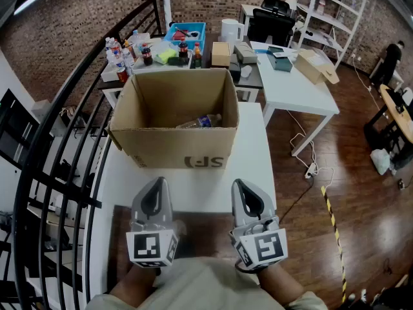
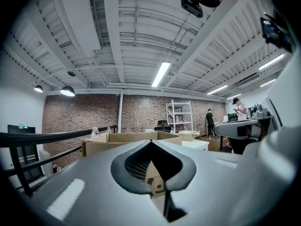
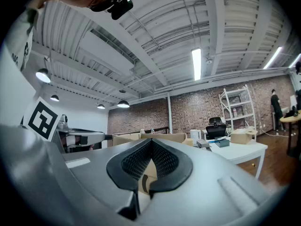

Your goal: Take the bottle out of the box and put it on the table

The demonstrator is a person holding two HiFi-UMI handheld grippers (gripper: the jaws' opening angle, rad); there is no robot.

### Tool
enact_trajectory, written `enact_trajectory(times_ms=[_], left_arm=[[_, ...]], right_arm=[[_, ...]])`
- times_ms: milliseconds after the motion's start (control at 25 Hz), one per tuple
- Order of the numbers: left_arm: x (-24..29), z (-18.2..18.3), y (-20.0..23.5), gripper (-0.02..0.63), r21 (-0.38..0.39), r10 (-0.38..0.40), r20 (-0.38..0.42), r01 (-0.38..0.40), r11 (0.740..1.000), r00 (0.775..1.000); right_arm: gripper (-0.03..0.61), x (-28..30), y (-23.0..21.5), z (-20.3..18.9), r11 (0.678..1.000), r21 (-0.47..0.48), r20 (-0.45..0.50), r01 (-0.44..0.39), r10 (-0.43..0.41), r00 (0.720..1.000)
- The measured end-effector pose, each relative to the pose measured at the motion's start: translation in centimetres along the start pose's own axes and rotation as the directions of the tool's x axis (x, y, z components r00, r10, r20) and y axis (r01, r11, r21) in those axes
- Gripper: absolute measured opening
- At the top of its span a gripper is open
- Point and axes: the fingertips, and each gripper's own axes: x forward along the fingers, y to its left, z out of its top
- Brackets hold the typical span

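A plastic bottle lies on its side inside the open cardboard box on a white surface. At the box's 6 o'clock, the left gripper and right gripper hover level, side by side, jaws clenched on nothing.

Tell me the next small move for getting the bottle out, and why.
Probably raise the right gripper forward over the near wall of the box, opening its jaws on the way. The bottle lies on its side in the box, toward the right, while both grippers, the left gripper too, are shut, empty and level, short of the box above the near edge of the table.
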Motion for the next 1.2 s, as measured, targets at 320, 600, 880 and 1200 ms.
enact_trajectory(times_ms=[320, 600, 880, 1200], left_arm=[[8.9, 3.3, 9.8, 0.0, 0.052, -0.022, 0.054, 0.019, 0.998, 0.998], [14.5, 5.8, 14.8, 0.0, 0.022, -0.046, 0.025, 0.045, 0.999, 0.999], [18.0, 7.1, 15.1, 0.0, 0.065, -0.04, 0.042, 0.037, 0.997, 0.998], [22.4, 7.6, 16.2, 0.002, 0.132, -0.041, 0.057, 0.034, 0.991, 0.998]], right_arm=[[0.0, 11.3, 0.8, 3.5, 0.999, -0.036, 0.016, 0.035, -0.034, 0.999], [0.0, 17.8, 0.6, 8.3, 0.981, -0.188, -0.046, -0.056, 0.048, 0.998], [0.037, 25.2, -1.1, 12.0, 0.989, -0.056, -0.139, -0.134, 0.125, 0.982], [0.178, 35.3, -5.2, 5.7, 0.949, 0.313, -0.414, 0.051, 0.088, 0.906]])
